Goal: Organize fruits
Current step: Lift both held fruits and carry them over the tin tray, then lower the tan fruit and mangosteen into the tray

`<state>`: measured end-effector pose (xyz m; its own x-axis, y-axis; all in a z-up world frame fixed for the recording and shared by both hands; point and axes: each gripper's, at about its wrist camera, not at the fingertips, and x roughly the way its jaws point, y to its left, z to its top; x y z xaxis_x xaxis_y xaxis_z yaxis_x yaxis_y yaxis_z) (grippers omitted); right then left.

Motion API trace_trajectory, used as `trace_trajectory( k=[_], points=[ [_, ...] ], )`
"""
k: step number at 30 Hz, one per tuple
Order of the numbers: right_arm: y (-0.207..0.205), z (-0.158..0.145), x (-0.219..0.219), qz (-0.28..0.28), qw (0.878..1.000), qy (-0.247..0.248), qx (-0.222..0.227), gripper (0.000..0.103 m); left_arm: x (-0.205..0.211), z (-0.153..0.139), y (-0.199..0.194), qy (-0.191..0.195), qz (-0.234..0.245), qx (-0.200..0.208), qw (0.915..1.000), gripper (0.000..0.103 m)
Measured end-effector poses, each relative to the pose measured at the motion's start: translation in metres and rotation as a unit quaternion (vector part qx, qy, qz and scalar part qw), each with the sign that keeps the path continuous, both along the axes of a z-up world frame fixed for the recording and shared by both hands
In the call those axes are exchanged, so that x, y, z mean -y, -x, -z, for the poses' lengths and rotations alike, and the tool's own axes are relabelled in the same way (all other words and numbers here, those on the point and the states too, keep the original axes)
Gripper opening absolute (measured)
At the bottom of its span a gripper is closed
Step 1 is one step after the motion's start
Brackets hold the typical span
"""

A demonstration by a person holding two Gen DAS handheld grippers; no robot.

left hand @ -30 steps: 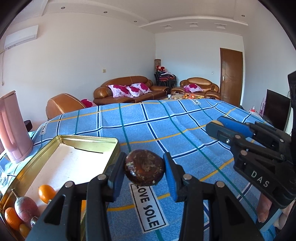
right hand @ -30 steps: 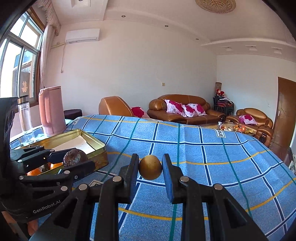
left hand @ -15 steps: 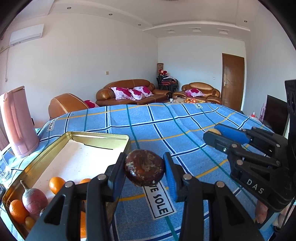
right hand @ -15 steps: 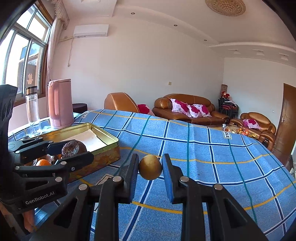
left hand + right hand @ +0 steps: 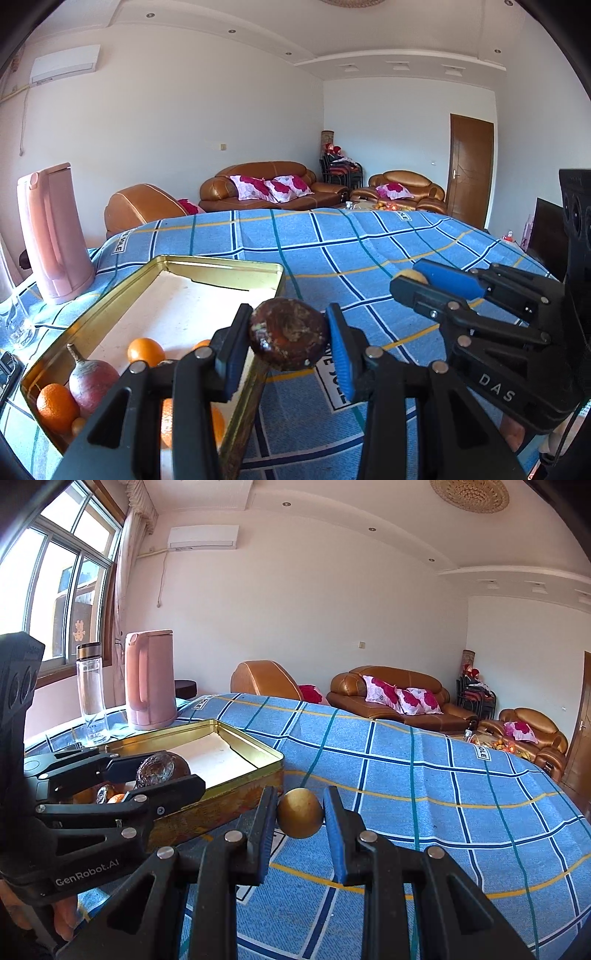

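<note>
My left gripper (image 5: 290, 338) is shut on a dark brown, wrinkled round fruit (image 5: 288, 334), held over the right rim of the gold tin (image 5: 221, 264). In the right wrist view that gripper (image 5: 155, 771) shows at the left with the brown fruit (image 5: 160, 770) above the tin (image 5: 255, 749). My right gripper (image 5: 300, 814) is shut on a small golden-yellow round fruit (image 5: 300, 812), above the blue checked cloth (image 5: 424, 775) just right of the tin. Inside the tin lie oranges (image 5: 146, 350) and a reddish fruit with a stem (image 5: 92, 380).
A pink kettle (image 5: 149, 679) and a clear bottle (image 5: 90, 690) stand behind the tin at the table's left. Brown sofas (image 5: 273, 188) stand beyond the far table edge. The right gripper's body (image 5: 480, 321) is close on the right in the left wrist view.
Both grippers have moved leftward with their fruits, toward the tin. The brown fruit now hangs over the tin's right rim; the tin is nearer in both views.
</note>
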<state>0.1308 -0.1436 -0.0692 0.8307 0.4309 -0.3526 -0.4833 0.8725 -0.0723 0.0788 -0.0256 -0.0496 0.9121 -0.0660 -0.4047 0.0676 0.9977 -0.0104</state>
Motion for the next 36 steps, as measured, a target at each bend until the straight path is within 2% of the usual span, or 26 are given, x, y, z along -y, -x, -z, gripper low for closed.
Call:
trace_trajectory(
  k=[15, 36],
  points=[
    [0.011, -0.009, -0.032, -0.031, 0.999, 0.008, 0.011, 0.027, -0.027, -0.011, 0.018, 0.005, -0.026, 0.020, 0.9995, 0.042],
    [0.024, -0.028, -0.092, -0.096, 0.995, 0.019, 0.029, 0.028, -0.084, -0.012, 0.032, 0.012, -0.091, 0.024, 0.9954, 0.042]
  ],
)
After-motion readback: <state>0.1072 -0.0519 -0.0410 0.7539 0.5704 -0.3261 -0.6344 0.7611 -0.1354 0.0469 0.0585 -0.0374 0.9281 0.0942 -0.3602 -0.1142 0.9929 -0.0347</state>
